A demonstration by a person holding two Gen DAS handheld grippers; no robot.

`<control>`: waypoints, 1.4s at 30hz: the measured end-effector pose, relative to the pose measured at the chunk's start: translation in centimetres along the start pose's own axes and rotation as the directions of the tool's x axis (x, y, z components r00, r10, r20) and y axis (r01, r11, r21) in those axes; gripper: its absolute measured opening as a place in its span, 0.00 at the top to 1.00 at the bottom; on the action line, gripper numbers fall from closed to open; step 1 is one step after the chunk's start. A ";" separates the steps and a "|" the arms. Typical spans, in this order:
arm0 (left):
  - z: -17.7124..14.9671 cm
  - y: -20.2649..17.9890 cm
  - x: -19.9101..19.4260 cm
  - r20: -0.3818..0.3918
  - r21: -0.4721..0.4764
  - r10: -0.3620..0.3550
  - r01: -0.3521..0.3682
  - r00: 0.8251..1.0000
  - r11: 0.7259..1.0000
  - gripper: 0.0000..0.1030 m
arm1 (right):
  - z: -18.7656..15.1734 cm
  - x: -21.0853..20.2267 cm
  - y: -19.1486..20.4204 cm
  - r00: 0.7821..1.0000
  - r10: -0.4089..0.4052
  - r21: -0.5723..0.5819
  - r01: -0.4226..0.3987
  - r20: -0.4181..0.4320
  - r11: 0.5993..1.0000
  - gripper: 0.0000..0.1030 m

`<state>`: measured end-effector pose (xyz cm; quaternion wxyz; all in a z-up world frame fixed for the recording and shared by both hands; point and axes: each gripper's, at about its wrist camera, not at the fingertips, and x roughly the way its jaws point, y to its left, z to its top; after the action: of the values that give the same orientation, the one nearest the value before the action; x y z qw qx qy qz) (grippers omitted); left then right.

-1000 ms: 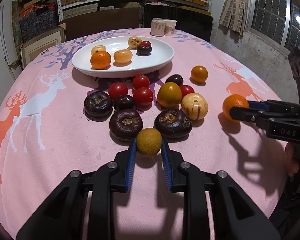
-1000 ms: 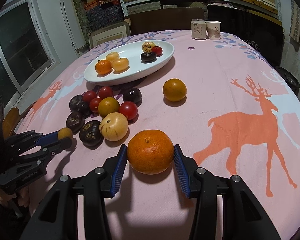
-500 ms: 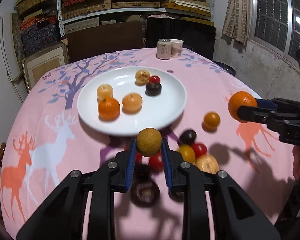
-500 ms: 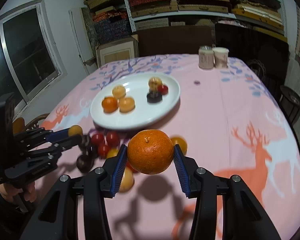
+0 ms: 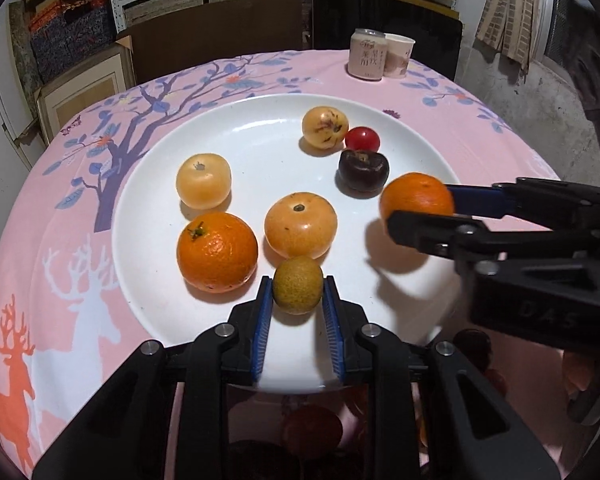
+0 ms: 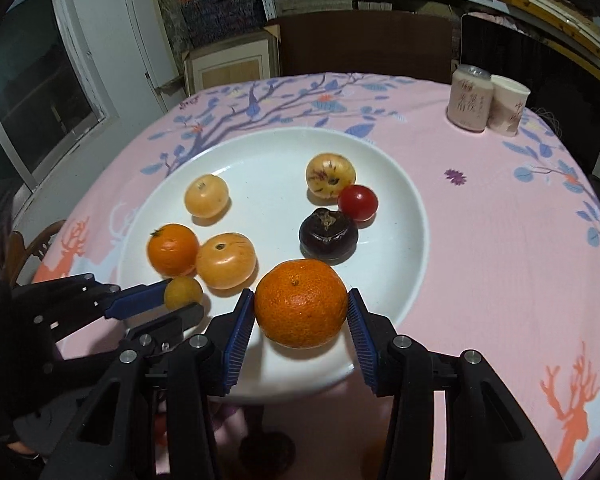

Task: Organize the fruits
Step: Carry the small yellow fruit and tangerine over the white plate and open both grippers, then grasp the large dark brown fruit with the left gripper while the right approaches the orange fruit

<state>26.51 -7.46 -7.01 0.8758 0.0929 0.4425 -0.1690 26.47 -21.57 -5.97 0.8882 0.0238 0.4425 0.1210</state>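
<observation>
My left claw (image 5: 298,294) pinches a small yellow-brown fruit (image 5: 298,284) across its middle, held over the near part of the white plate (image 5: 260,140). My right claw (image 6: 301,312) pinches a mandarin (image 6: 301,303) on its 2 sides, also over the plate's near edge, just right of the left one. The plate sits on the pink counter (image 6: 500,240) and carries 6 fruits: an orange (image 5: 217,252), 2 pale orange fruits, a speckled yellow one (image 5: 325,127), a cherry tomato (image 5: 362,139), a dark purple fruit (image 5: 363,172). Handling guess: the mandarin is light, skin soft and loose, squashes if squeezed, so keep the pads on the widest part. The small fruit looks firm, smooth, round, likely to roll on release, so set it low in a bare spot, clear of the pale fruit just ahead
</observation>
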 end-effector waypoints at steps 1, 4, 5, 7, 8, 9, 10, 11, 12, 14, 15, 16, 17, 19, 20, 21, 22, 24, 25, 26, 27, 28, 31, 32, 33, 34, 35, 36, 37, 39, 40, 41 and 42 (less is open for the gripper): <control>-0.1 0.0 0.1 -0.002 0.003 0.002 -0.002 1.000 1.000 0.69 | 0.0 0.0 0.0 1.000 0.005 0.004 -0.005 0.004 1.000 0.53; -0.4 0.3 -0.9 0.034 -0.008 0.007 -0.006 0.999 1.000 0.45 | -0.4 -1.5 0.0 0.997 0.042 0.007 -0.043 0.060 0.999 0.44; -0.6 0.4 -1.7 0.053 -0.006 0.017 -0.017 0.998 1.000 0.43 | -0.6 -2.4 0.0 0.996 0.041 0.004 -0.041 0.082 0.999 0.43; -1.2 0.4 -3.2 0.075 -0.003 0.021 -0.021 0.997 1.000 0.42 | -1.2 -4.4 -0.3 0.992 0.041 0.014 -0.043 0.120 0.999 0.42; -1.8 0.5 -4.3 0.084 -0.002 0.017 -0.017 0.996 1.000 0.42 | -1.7 -5.5 -0.5 0.990 0.045 0.026 -0.049 0.136 0.998 0.42; -2.4 0.4 -5.1 0.090 -0.001 0.013 -0.013 0.996 1.000 0.39 | -2.5 -6.7 -0.8 0.987 0.050 0.040 -0.057 0.152 0.998 0.42; -3.4 0.4 -6.2 0.098 0.001 0.011 -0.011 0.995 1.000 0.33 | -3.3 -7.8 -1.1 0.985 0.052 0.053 -0.062 0.164 0.997 0.41; -4.2 0.3 -7.0 0.105 0.001 0.012 -0.013 0.994 1.000 0.30 | -4.3 -8.7 -1.3 0.983 0.053 0.063 -0.065 0.174 0.996 0.40; -5.4 0.2 -7.9 0.111 0.004 0.011 -0.012 0.994 1.000 0.27 | -5.7 -9.8 -1.6 0.981 0.057 0.075 -0.072 0.187 0.995 0.39; -8.0 -0.3 -9.2 0.106 0.013 -0.001 0.000 0.994 1.000 0.26 | -7.9 -11.2 -1.9 0.977 0.062 0.097 -0.083 0.204 0.992 0.38; -9.1 -0.5 -9.4 0.095 0.015 -0.005 0.004 0.995 1.000 0.25 | -9.2 -11.7 -2.1 0.976 0.065 0.116 -0.091 0.209 0.989 0.38; -10.2 -0.8 -9.5 0.078 0.015 -0.006 0.005 0.997 1.000 0.25 | -10.3 -12.0 -2.2 0.975 0.072 0.133 -0.102 0.208 0.986 0.38; -11.2 -1.1 -9.4 0.058 0.016 -0.003 0.002 0.998 1.000 0.25 | -11.3 -12.2 -2.3 0.976 0.082 0.148 -0.113 0.202 0.983 0.37; -12.7 -1.6 -9.0 0.033 0.020 0.011 -0.011 0.999 1.000 0.25 | -13.2 -12.5 -2.1 0.978 0.092 0.164 -0.123 0.186 0.979 0.37; -13.2 -1.7 -8.5 0.023 0.021 0.024 -0.024 0.999 0.999 0.25 | -13.8 -12.7 -2.0 0.979 0.095 0.166 -0.126 0.183 0.978 0.37; -13.5 -1.8 -8.2 0.012 0.020 0.036 -0.036 0.999 0.999 0.25 | -14.4 -12.9 -1.8 0.979 0.099 0.166 -0.129 0.180 0.978 0.37; -13.6 -1.8 -7.9 0.006 0.019 0.042 -0.043 0.999 0.999 0.25 | -14.9 -13.2 -1.6 0.979 0.100 0.161 -0.129 0.178 0.978 0.37; -13.3 -1.6 -7.6 -0.001 0.009 0.046 -0.046 0.999 0.999 0.25 | -15.7 -13.8 -1.2 0.979 0.092 0.147 -0.119 0.181 0.982 0.37; -13.1 -1.6 -7.5 0.000 0.005 0.052 -0.052 0.999 0.999 0.25 | -16.0 -14.0 -1.1 0.979 0.086 0.142 -0.113 0.184 0.983 0.37; -13.0 -1.6 -7.3 -0.002 0.005 0.062 -0.062 0.998 0.998 0.25 | -16.4 -14.3 -1.1 0.979 0.081 0.140 -0.108 0.187 0.984 0.37; -12.8 -1.7 -7.0 -0.011 0.007 0.069 -0.069 0.998 0.998 0.26 | -16.7 -14.5 -1.1 0.979 0.076 0.143 -0.104 0.188 0.984 0.37; -12.6 -1.8 -6.8 -0.017 0.010 0.064 -0.064 0.998 0.998 0.31 | -16.9 -14.6 -1.2 0.979 0.074 0.148 -0.102 0.188 0.984 0.37; -12.2 -2.4 -6.5 -0.014 0.028 0.040 -0.039 0.999 0.999 0.55 | -17.4 -14.3 -1.8 0.981 0.061 0.172 -0.093 0.182 0.981 0.37; -12.3 -2.7 -6.7 -0.007 0.044 0.027 -0.026 1.000 0.999 0.61 | -17.6 -14.1 -2.0 0.983 0.059 0.180 -0.091 0.175 0.980 0.37; -12.3 -2.9 -6.9 0.005 0.052 0.034 -0.034 0.999 0.998 0.60 | -17.8 -14.0 -2.0 0.984 0.059 0.182 -0.090 0.171 0.979 0.37; -12.3 -2.9 -7.2 0.021 0.052 0.023 -0.024 1.000 0.998 0.60 | -17.9 -13.9 -2.0 0.984 0.058 0.181 -0.088 0.167 0.979 0.37; -12.3 -2.8 -7.7 0.046 0.047 0.002 -0.004 0.999 0.999 0.60 | -17.9 -13.8 -1.9 0.985 0.056 0.178 -0.086 0.165 0.980 0.37; -12.4 -2.6 -8.2 0.069 0.037 -0.010 0.008 0.998 0.999 0.60 | -17.9 -13.7 -1.8 0.985 0.056 0.173 -0.084 0.161 0.981 0.37; -12.5 -2.3 -8.6 0.092 0.023 -0.018 0.016 0.996 1.000 0.60 | -17.9 -13.6 -1.6 0.986 0.060 0.166 -0.086 0.156 0.982 0.37; -12.5 -1.4 -9.5 0.140 -0.025 -0.029 0.033 0.990 0.999 0.60 | -17.9 -13.4 -0.9 0.986 0.069 0.141 -0.090 0.149 0.986 0.37; -12.6 -1.0 -9.8 0.153 -0.053 -0.024 0.033 0.988 0.998 0.60 | -17.9 -13.2 -0.4 0.987 0.065 0.121 -0.083 0.145 0.989 0.37; -12.6 -0.4 -9.9 0.161 -0.081 -0.023 0.037 0.987 0.996 0.60 | -17.8 -13.1 -0.1 0.988 0.056 0.105 -0.071 0.143 0.992 0.37; -12.6 -0.1 -9.9 0.162 -0.099 -0.024 0.041 0.986 0.994 0.60 | -17.7 -12.9 0.2 0.989 0.035 0.084 -0.047 0.141 0.995 0.37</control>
<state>11.64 -1.46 -6.53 0.9094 0.0270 0.3798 -0.1675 4.97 -25.53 -6.62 0.9123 0.0799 0.3838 0.1181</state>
